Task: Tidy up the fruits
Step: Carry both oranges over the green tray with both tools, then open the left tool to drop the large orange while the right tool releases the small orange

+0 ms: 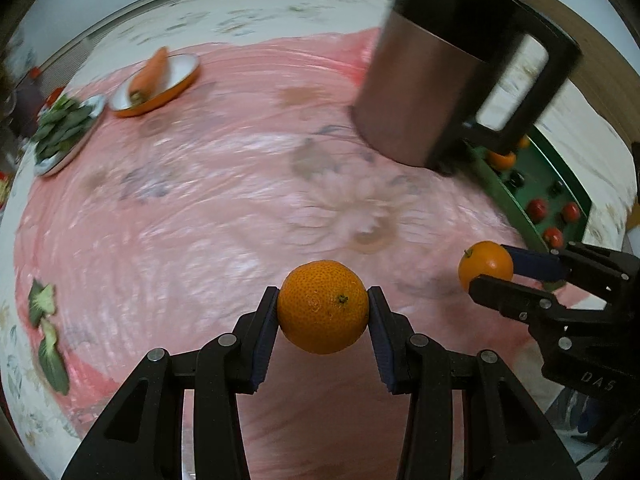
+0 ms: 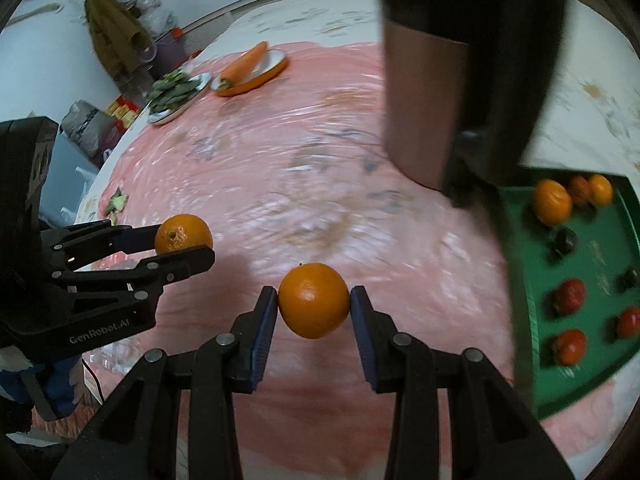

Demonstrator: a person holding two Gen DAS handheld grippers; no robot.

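Note:
My left gripper (image 1: 323,300) is shut on an orange (image 1: 323,307) and holds it above the pink tablecloth. My right gripper (image 2: 314,300) is shut on a second orange (image 2: 314,300), also off the table. Each gripper shows in the other view: the right gripper (image 1: 486,268) with its orange (image 1: 485,264) at the right, the left gripper (image 2: 184,240) with its orange (image 2: 183,234) at the left. A green tray (image 2: 532,320) at the right holds two oranges (image 2: 553,201), red fruits (image 2: 568,297) and dark fruits.
A tall metal kettle (image 1: 448,80) with a black handle stands just left of the tray. At the far left are an orange bowl with a carrot (image 1: 150,76) and a plate of green leaves (image 1: 64,128). Loose leaves (image 1: 46,328) lie at the left.

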